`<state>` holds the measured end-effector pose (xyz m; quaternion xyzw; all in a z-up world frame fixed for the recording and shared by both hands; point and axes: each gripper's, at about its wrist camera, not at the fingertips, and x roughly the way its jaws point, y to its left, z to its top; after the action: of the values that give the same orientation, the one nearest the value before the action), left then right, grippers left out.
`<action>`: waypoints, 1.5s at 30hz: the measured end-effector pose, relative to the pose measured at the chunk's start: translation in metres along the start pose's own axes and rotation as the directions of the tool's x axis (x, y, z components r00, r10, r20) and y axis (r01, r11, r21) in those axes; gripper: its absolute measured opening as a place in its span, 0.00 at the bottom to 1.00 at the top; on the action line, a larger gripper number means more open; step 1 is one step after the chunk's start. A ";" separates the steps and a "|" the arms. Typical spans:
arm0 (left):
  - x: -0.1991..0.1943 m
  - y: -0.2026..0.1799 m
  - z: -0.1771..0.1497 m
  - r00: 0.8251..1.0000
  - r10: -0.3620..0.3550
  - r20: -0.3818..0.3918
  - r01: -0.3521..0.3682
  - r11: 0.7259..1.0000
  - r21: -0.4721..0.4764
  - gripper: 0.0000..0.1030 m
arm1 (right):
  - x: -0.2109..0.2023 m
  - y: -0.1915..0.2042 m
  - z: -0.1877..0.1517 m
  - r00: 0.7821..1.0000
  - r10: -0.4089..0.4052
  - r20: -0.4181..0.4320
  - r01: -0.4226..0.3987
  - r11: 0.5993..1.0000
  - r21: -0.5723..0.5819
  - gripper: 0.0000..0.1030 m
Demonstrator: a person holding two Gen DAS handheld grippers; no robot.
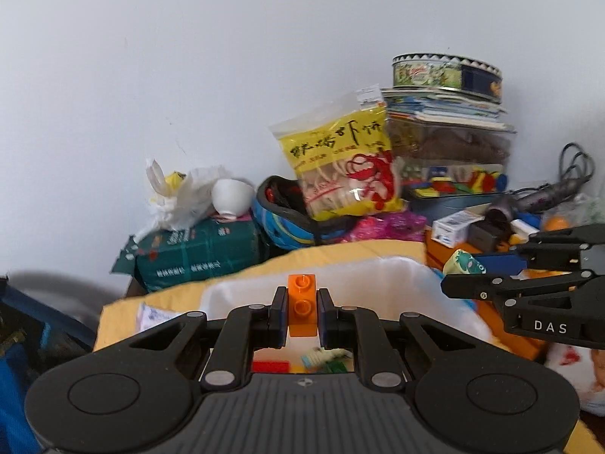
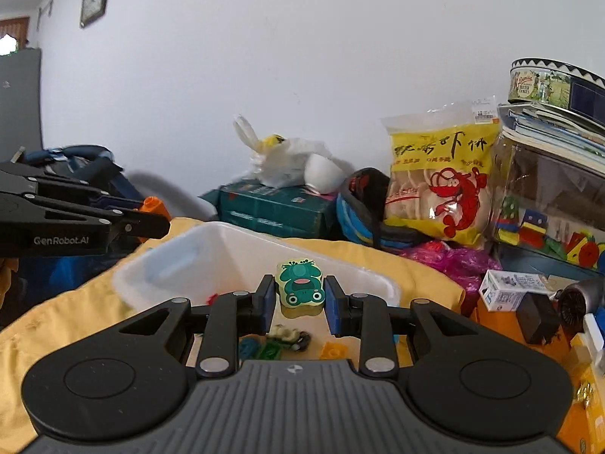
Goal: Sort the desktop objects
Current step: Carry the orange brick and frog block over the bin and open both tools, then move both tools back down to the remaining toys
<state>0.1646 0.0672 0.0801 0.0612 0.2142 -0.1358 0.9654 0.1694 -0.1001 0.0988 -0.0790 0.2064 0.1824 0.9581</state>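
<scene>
left gripper (image 1: 301,312) clamps orange brick (image 1: 301,304), right gripper (image 2: 298,299) clamps frog eraser (image 2: 300,287), both carried above white bin (image 2: 211,249); next, release each inside.

Both wrist views look low and close across the white bin (image 2: 211,242) toward the cluttered wall.

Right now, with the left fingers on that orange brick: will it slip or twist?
The orange brick looks like rigid moulded plastic, so it probably won't deform. Its glossy faces could slide, though the left gripper clamps flat sides squarely, which likely resists twisting. It seems light; dropped into the white bin, it may bounce.
</scene>
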 end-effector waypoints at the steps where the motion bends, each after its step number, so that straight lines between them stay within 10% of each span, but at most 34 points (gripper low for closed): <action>1: 0.008 0.000 0.000 1.000 0.003 -0.012 -0.002 1.000 0.003 0.17 | 0.006 -0.001 0.001 1.000 -0.009 -0.012 0.009 1.000 -0.006 0.30; 6: 0.041 -0.001 -0.014 0.995 0.045 -0.086 -0.044 0.999 0.014 0.19 | 0.035 -0.003 -0.004 0.998 -0.031 -0.060 0.032 0.999 0.015 0.31; 8: 0.049 -0.003 -0.022 0.990 0.073 -0.117 -0.073 0.997 0.010 0.33 | 0.045 0.001 -0.015 0.995 -0.064 -0.071 0.064 0.998 0.000 0.47; 13: 0.029 -0.004 -0.039 0.994 0.044 -0.099 -0.047 0.999 -0.021 0.48 | 0.032 0.003 -0.037 0.997 -0.043 -0.058 0.045 0.998 0.034 0.48; 24: -0.027 -0.007 -0.089 0.990 0.001 -0.139 -0.019 0.992 -0.124 0.48 | -0.041 0.012 -0.064 1.000 0.024 -0.003 -0.023 0.999 0.024 0.53; 38: -0.041 -0.051 -0.165 0.933 -0.109 -0.343 0.060 0.987 -0.152 0.48 | -0.049 0.056 -0.140 0.957 0.106 -0.270 -0.139 0.985 -0.106 0.51; 42: -0.042 -0.057 -0.171 0.924 -0.124 -0.363 0.072 0.985 -0.154 0.48 | -0.033 0.066 -0.152 0.937 0.088 -0.339 -0.153 0.973 -0.171 0.44; 45: -0.044 -0.061 -0.173 0.920 -0.133 -0.369 0.082 0.985 -0.151 0.48 | -0.030 0.061 -0.160 0.922 0.076 -0.379 -0.140 0.980 -0.143 0.12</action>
<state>0.0401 0.0494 -0.0610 0.0102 0.4077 -0.1599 0.8990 0.0616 -0.0898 -0.0378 -0.1806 0.3719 0.2335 0.8801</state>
